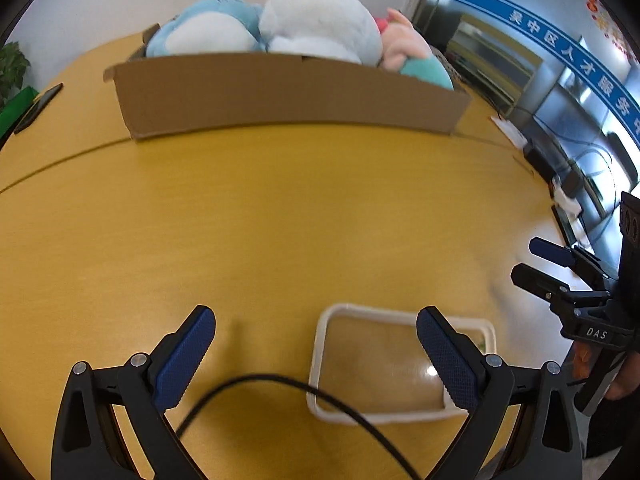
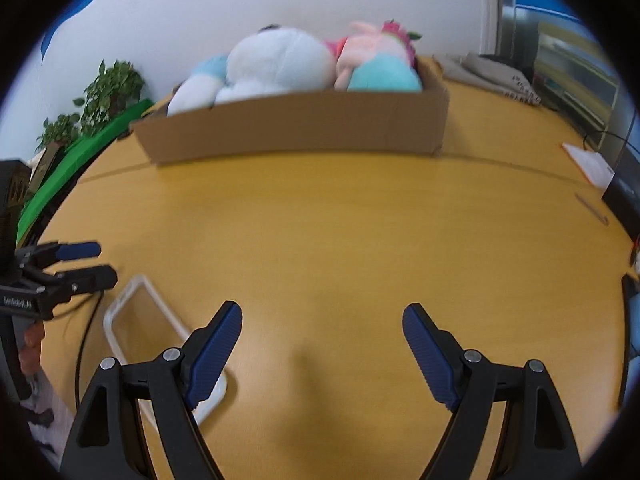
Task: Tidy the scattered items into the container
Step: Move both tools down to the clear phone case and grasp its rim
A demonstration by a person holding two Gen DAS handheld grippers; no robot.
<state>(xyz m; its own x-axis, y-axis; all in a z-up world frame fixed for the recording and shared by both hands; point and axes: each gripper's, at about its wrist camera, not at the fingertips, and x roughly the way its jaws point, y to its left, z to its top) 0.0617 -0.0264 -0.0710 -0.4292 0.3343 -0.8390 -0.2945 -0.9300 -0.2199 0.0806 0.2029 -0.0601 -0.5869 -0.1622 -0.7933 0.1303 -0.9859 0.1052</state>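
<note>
A cardboard box (image 1: 288,96) stands at the far side of the wooden table and also shows in the right wrist view (image 2: 296,128). Plush toys fill it: a light blue one (image 1: 200,28), a white one (image 1: 320,20) and a pink and teal one (image 1: 408,52). My left gripper (image 1: 316,352) is open and empty above the table. My right gripper (image 2: 322,344) is open and empty too. A clear, white-rimmed lid (image 1: 396,364) lies flat under the left gripper's right finger; it also shows in the right wrist view (image 2: 148,336).
The right gripper (image 1: 536,264) shows at the left view's right edge; the left gripper (image 2: 80,264) shows at the right view's left edge. A black cable (image 1: 304,392) crosses the lid. A phone (image 1: 38,108), plants (image 2: 104,96), paper (image 2: 588,164) and folded cloth (image 2: 492,72) lie around the table's edges.
</note>
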